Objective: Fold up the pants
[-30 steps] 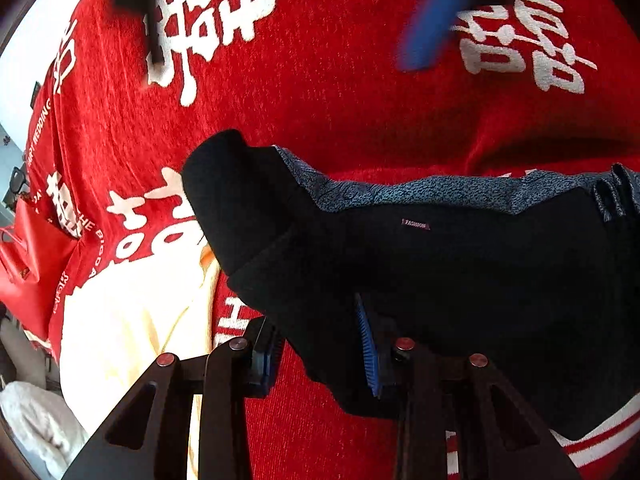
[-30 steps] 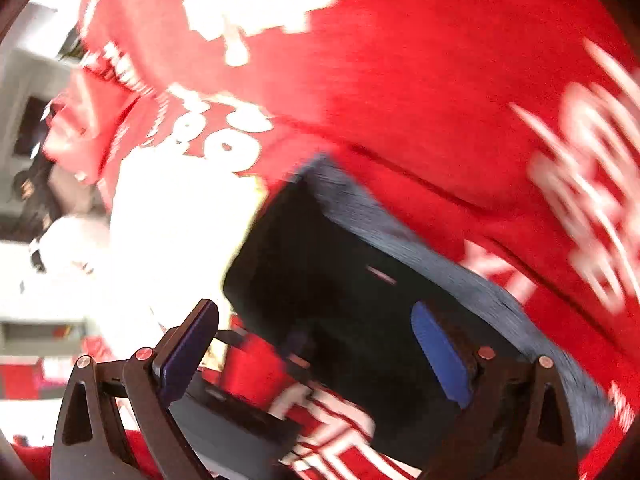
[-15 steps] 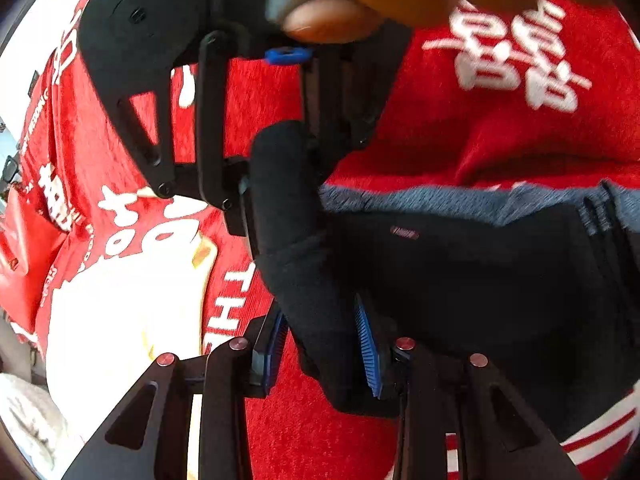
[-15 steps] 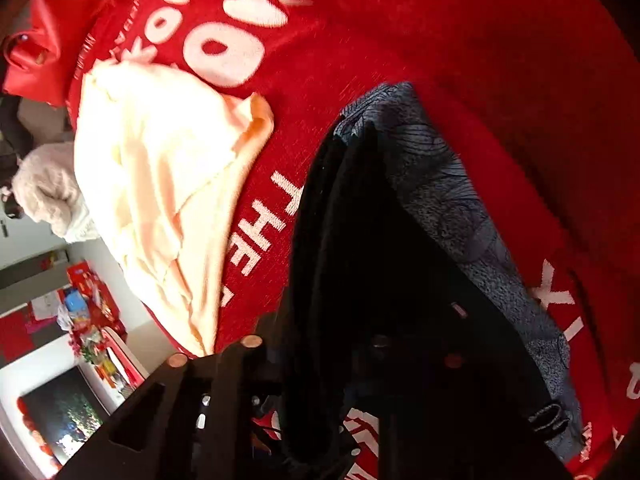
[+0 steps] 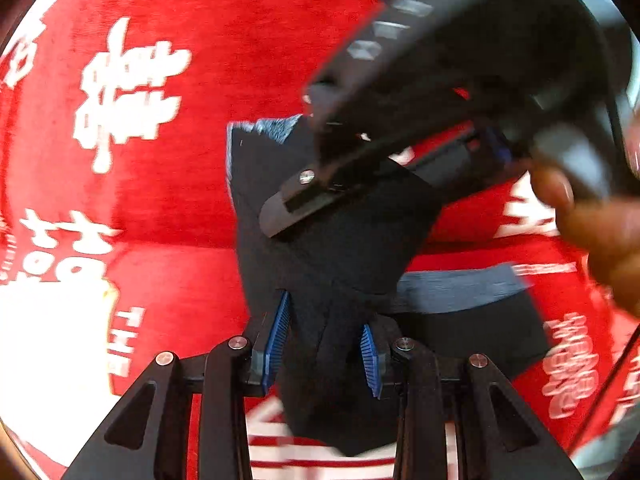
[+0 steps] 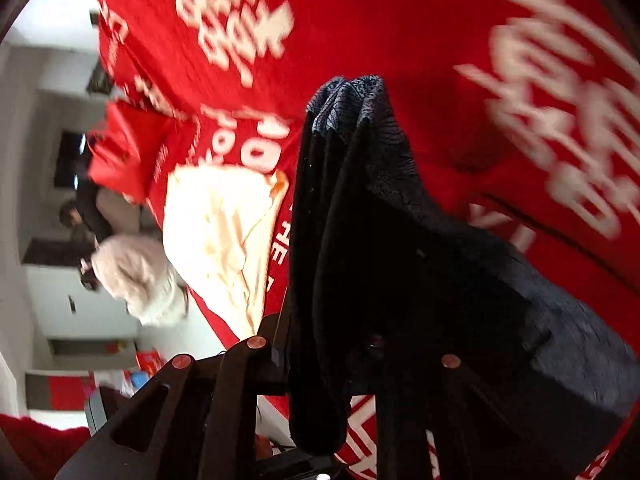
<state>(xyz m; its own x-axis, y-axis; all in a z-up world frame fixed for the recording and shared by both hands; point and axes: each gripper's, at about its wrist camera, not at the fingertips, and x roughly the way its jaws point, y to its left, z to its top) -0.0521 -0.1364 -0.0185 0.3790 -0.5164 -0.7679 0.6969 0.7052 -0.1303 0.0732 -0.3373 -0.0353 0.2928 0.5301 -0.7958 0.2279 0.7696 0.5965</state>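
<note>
pants bunched, hiding right gripper's jaws

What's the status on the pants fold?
Left tool shut on pants. Right tool shut on them too. Pants lifted, bunched. Cream cloth lies beside.

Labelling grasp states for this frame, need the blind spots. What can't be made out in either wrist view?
- Right wrist view: right hand-held gripper fingertips and pads, buried in the black fabric pants; contact unreadable.
- Left wrist view: right hand-held gripper motion-blurred, grip point unclear.
- Left wrist view: pants lower edge hidden behind the left hand-held gripper.
- Both views: red printed cloth lettering blurred, cut by frame edges.
</note>
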